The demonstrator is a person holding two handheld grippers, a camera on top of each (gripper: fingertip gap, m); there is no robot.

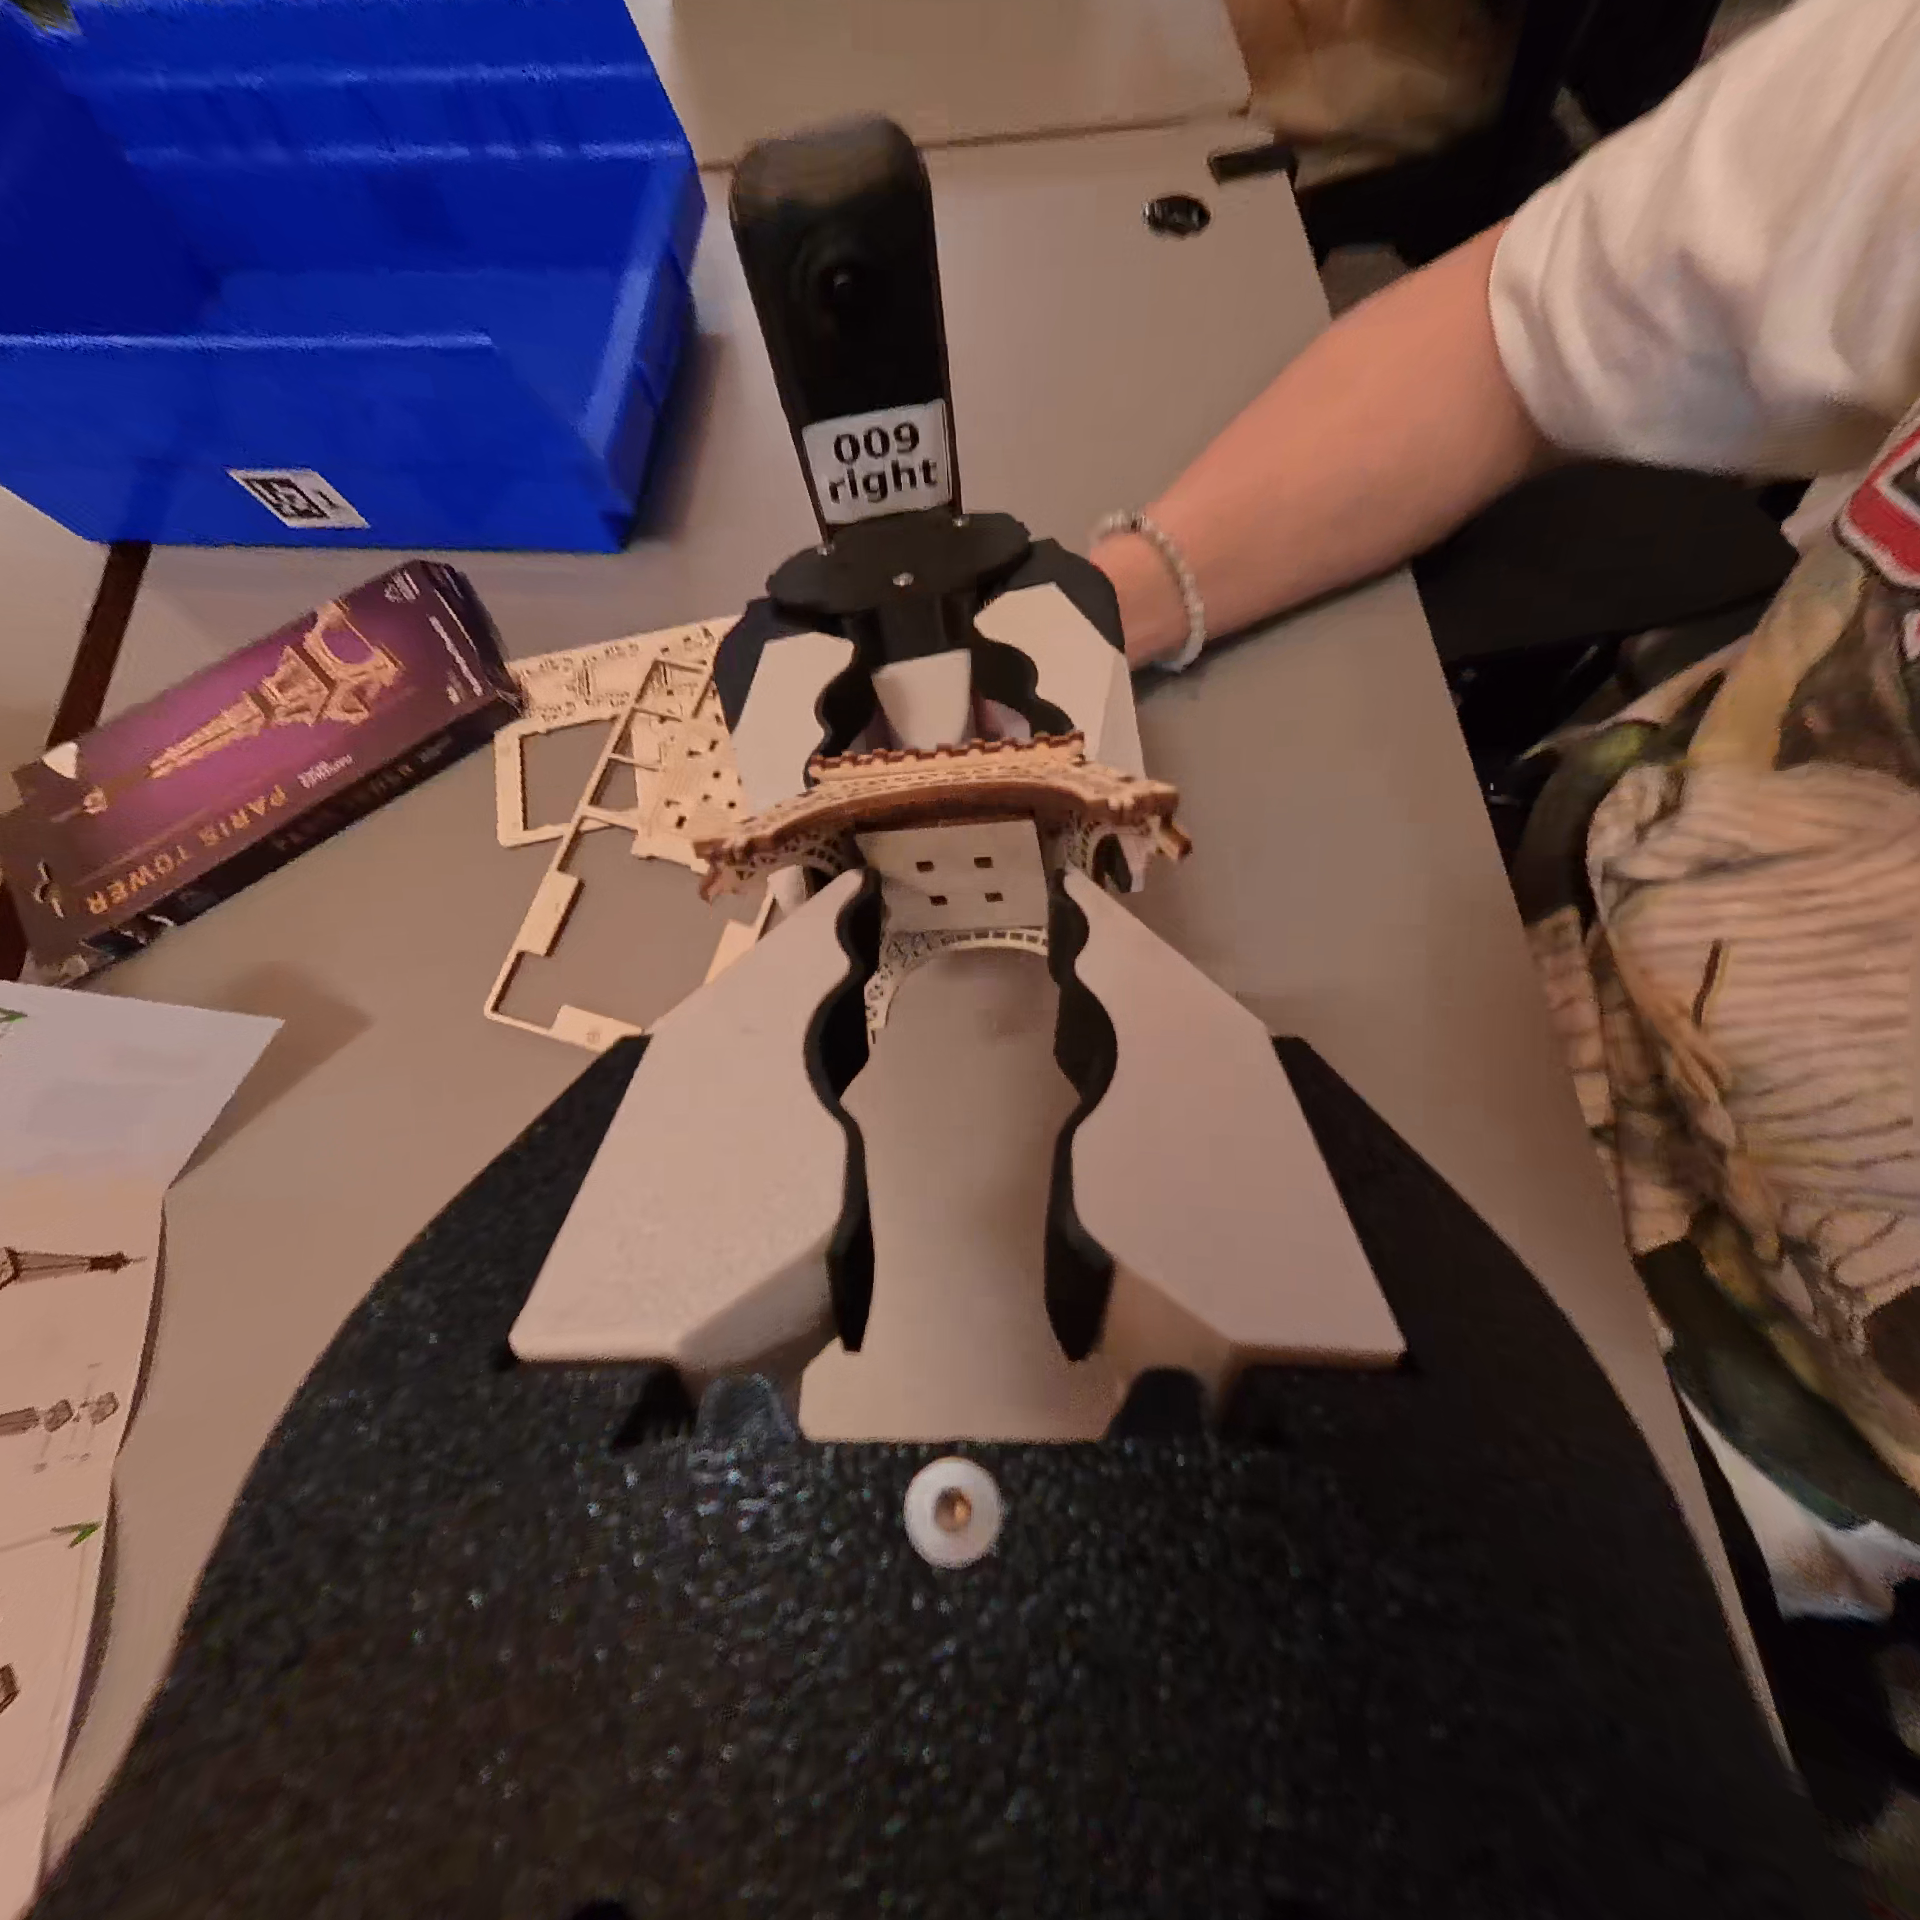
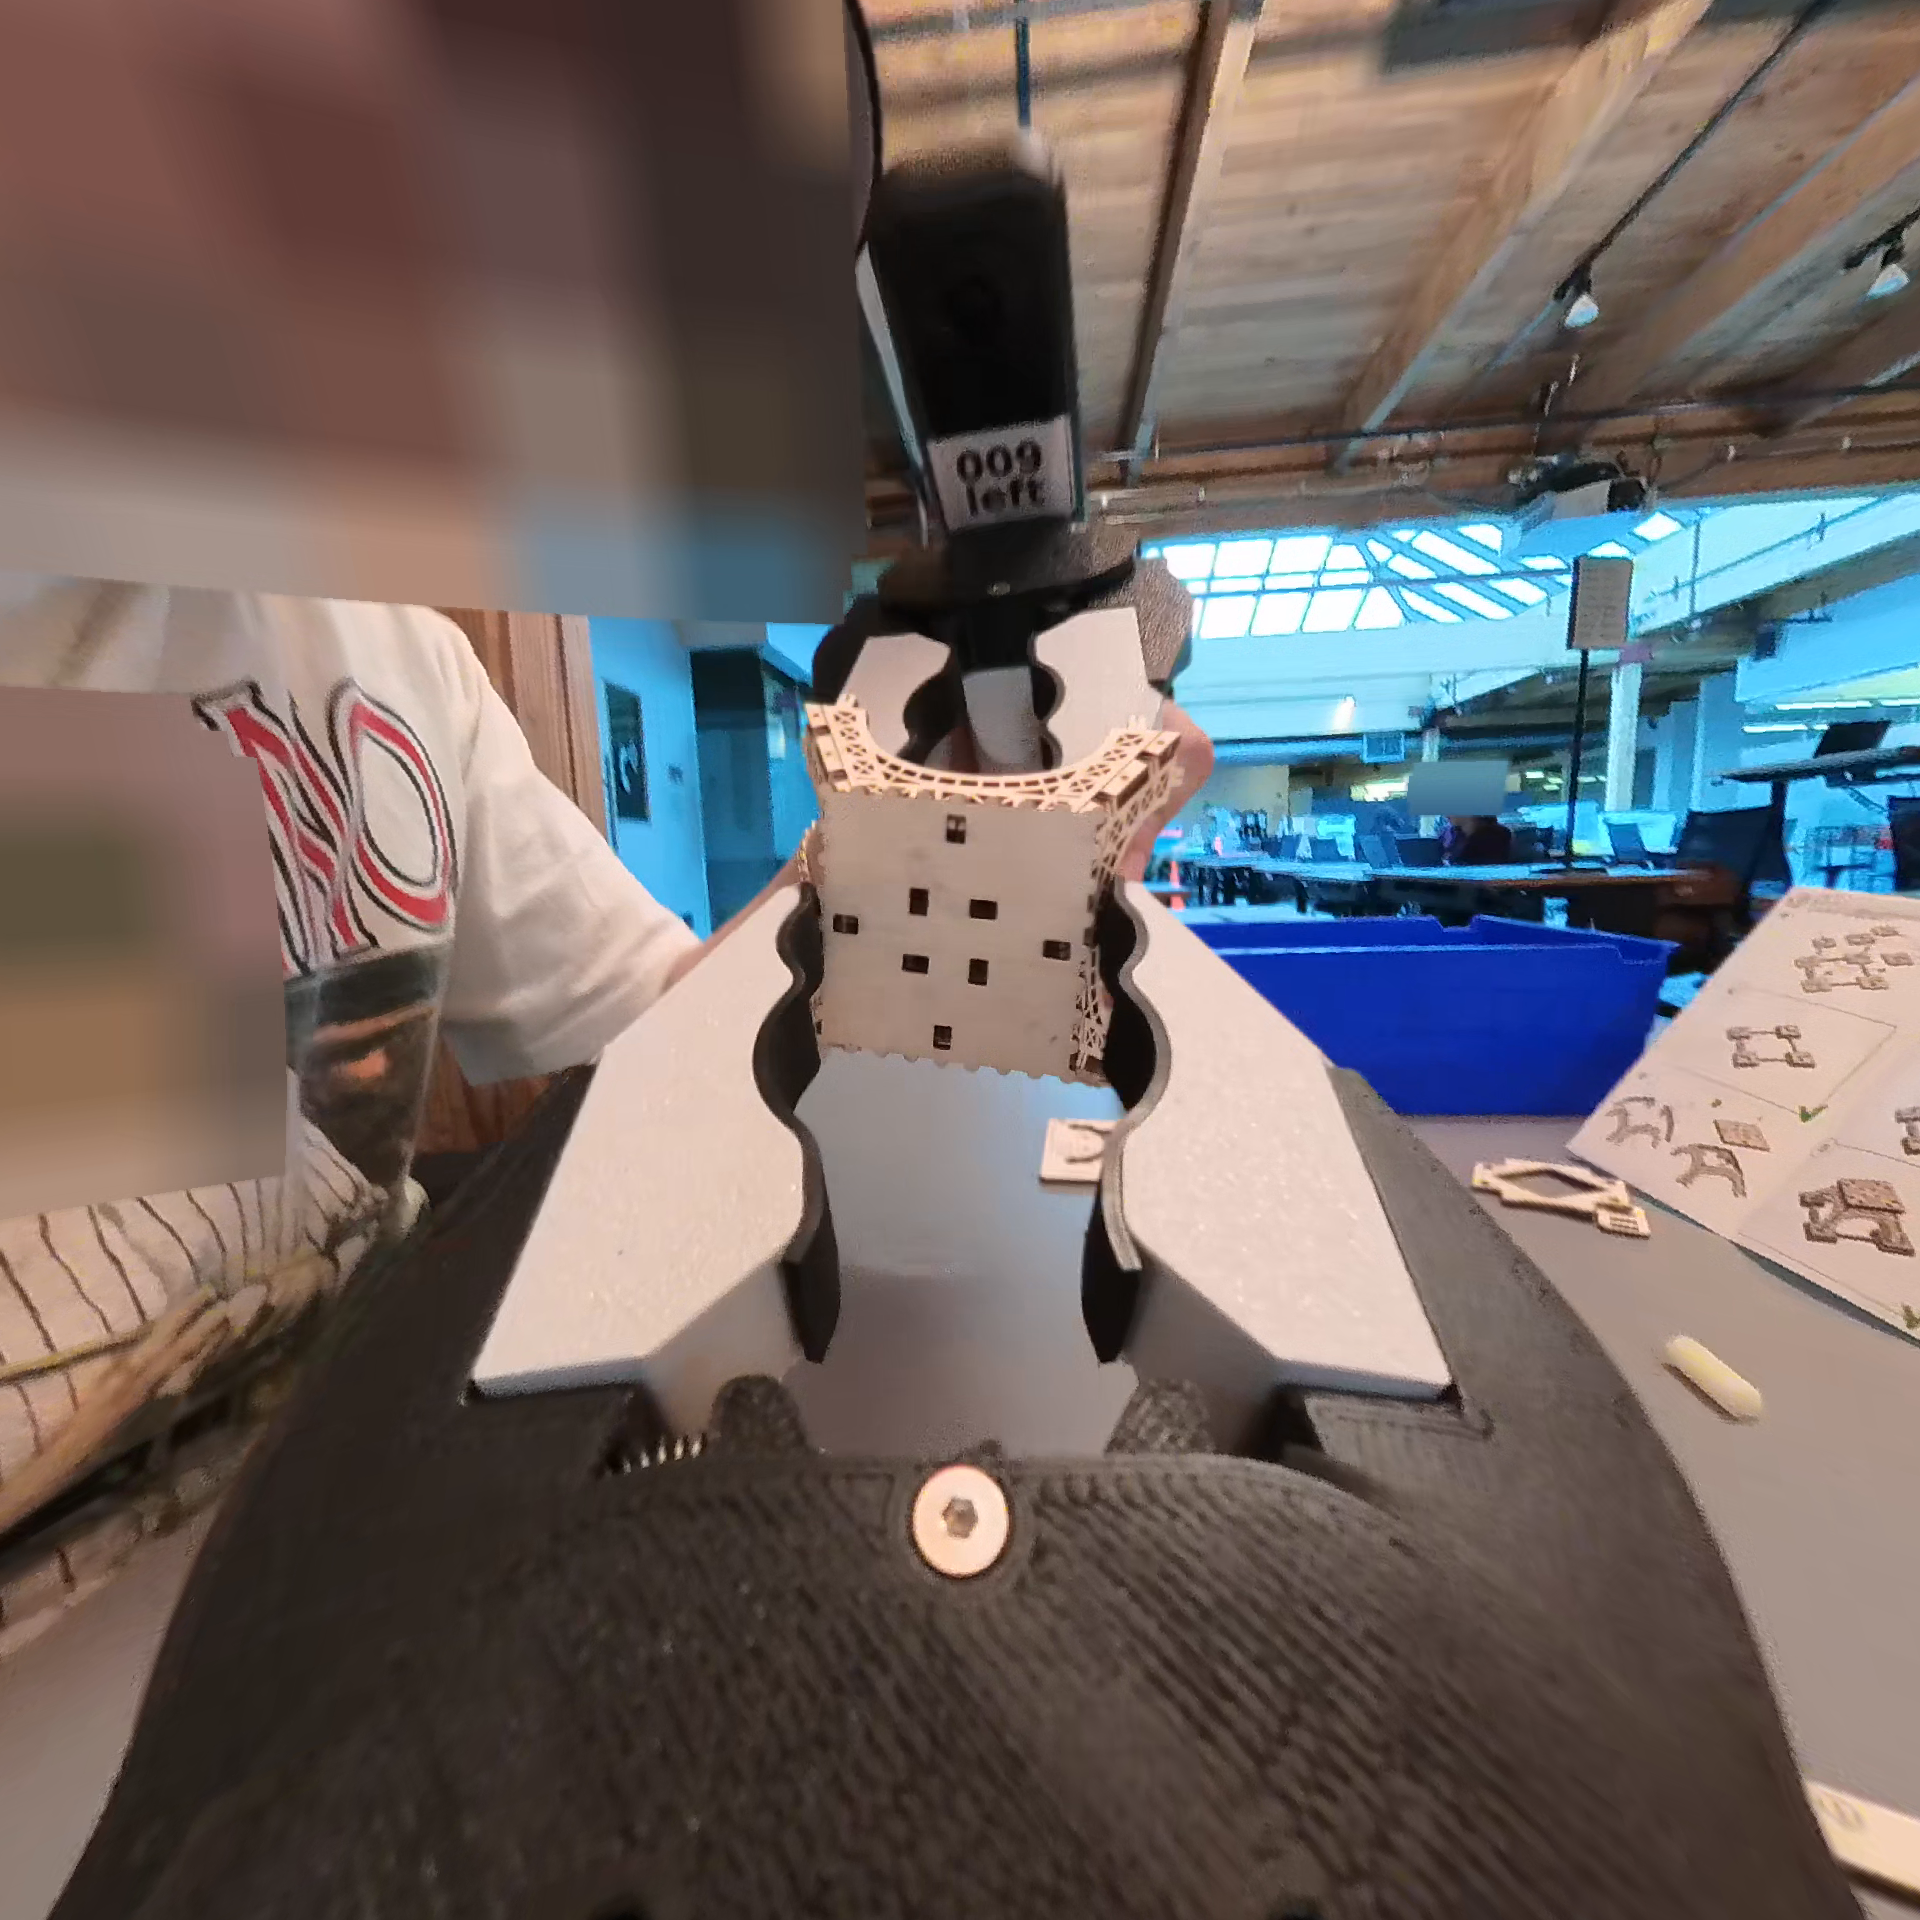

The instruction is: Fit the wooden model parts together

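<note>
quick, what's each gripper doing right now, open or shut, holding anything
Left gripper: shut on the wooden model.
Right gripper: shut on the same wooden model, from the opposite side.

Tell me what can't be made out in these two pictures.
- Left wrist view: the right gripper tips, hidden behind the pale laser-cut wooden tower model.
- Right wrist view: the left gripper contact, hidden by the model's slotted plate.
- Right wrist view: upper left, masked by blur.

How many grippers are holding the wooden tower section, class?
2. The left gripper clamps one side of the wooden tower section; the right gripper clamps the opposite side, facing it. No others seem hidden.
</note>
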